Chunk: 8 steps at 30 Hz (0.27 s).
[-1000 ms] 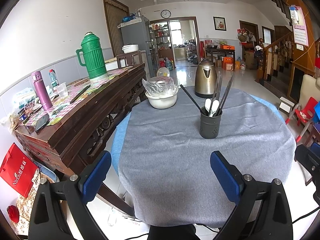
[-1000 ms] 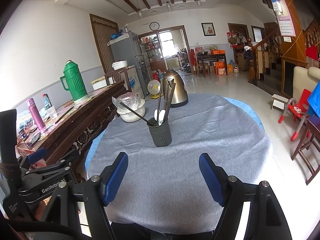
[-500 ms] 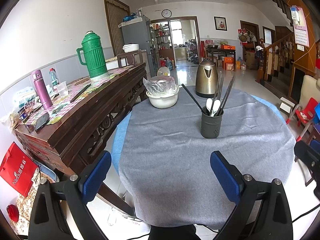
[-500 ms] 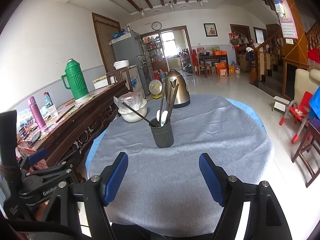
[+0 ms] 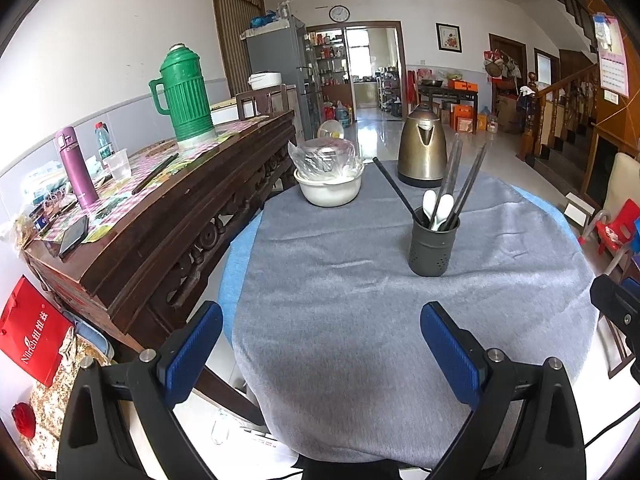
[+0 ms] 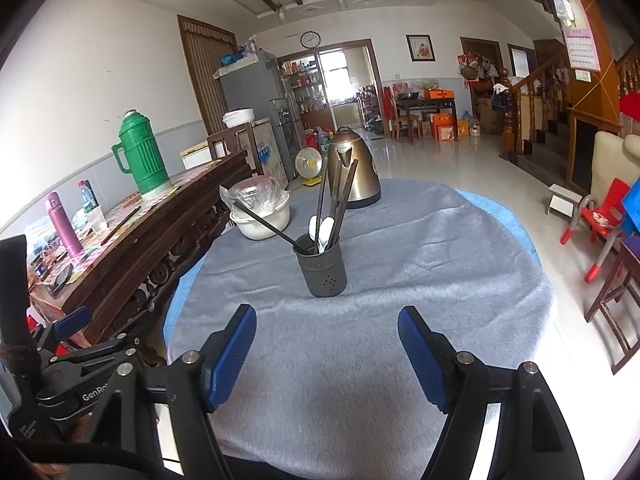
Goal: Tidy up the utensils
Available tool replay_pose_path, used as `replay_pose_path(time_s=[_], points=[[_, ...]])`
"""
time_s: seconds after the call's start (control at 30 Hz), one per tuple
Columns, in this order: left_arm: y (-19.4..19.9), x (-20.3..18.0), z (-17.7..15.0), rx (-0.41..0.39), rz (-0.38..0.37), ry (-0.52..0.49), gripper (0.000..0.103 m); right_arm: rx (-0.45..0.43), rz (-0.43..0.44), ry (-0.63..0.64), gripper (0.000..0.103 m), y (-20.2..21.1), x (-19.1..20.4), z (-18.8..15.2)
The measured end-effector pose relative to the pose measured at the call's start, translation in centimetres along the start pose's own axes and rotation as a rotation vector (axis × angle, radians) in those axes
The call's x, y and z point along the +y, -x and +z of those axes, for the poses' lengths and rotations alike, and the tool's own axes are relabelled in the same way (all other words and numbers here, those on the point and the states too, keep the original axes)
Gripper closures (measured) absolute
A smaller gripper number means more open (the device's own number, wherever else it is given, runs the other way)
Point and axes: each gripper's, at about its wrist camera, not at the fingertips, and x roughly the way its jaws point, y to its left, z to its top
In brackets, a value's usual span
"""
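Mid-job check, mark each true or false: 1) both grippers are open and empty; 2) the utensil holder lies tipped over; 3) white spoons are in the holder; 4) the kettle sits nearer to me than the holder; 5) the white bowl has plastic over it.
1) The left gripper and right gripper are open and empty. True.
2) The holder lies tipped over. False: it stands upright on the grey cloth.
3) White spoons are in the holder. True, alongside dark chopsticks.
4) The kettle sits nearer than the holder. False: it stands beyond the holder.
5) The bowl has plastic over it. True.
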Motion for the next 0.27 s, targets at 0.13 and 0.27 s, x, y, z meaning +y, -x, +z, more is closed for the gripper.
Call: replay_pose_path(time_s=[0.13, 0.27], points=[[-1.1, -0.1, 0.7, 0.015, 0.002, 0.004, 0.004, 0.022, -0.001, -0.008, 0.026, -1.6, -0.3, 0.7], [-2.5, 0.1, 1.3, 0.029, 0.010, 0.014, 0.004, 0.041, 0.000, -0.017, 0.026, -3.8, -0.6, 1.7]])
